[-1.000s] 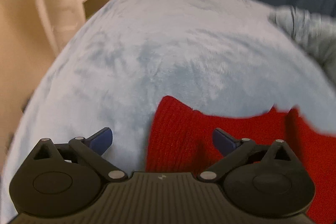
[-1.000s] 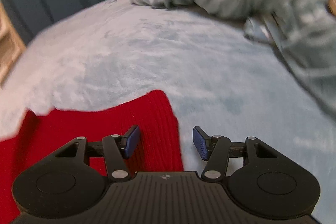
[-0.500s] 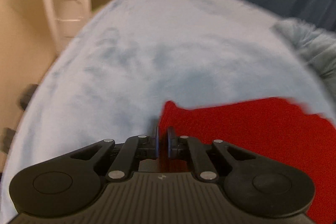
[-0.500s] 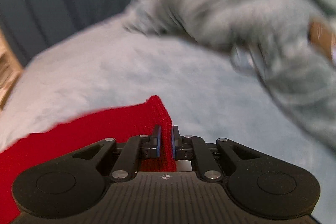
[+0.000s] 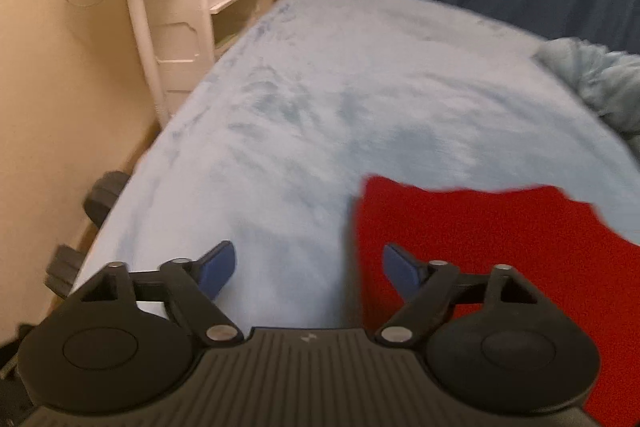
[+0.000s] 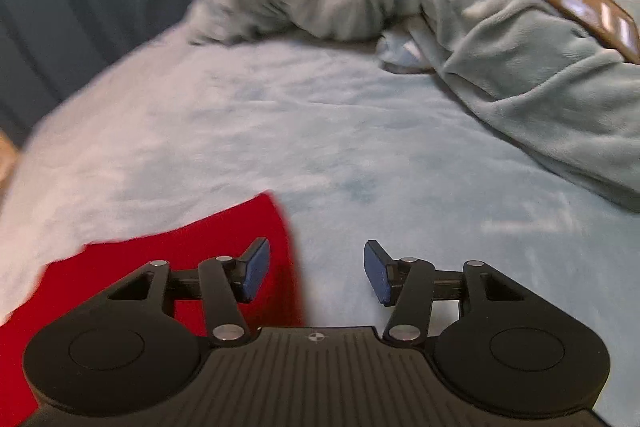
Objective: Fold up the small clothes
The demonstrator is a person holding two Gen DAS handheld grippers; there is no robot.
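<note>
L claw (image 5: 308, 269) is seen w/ jaws opening wide, nothing pinched; the red knit garment (image 5: 480, 247) lies flat on the pale blue bed cover (image 5: 320, 87), its left edge between the pads. R claw (image 6: 316, 269) is also opening, approx. half wide, empty, w/ the garment's right edge (image 6: 224, 239) under its left pad.

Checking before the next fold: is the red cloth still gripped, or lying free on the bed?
Free. The red cloth lies flat on the bed; both the left gripper and right gripper are opening, nothing pinched.
</note>
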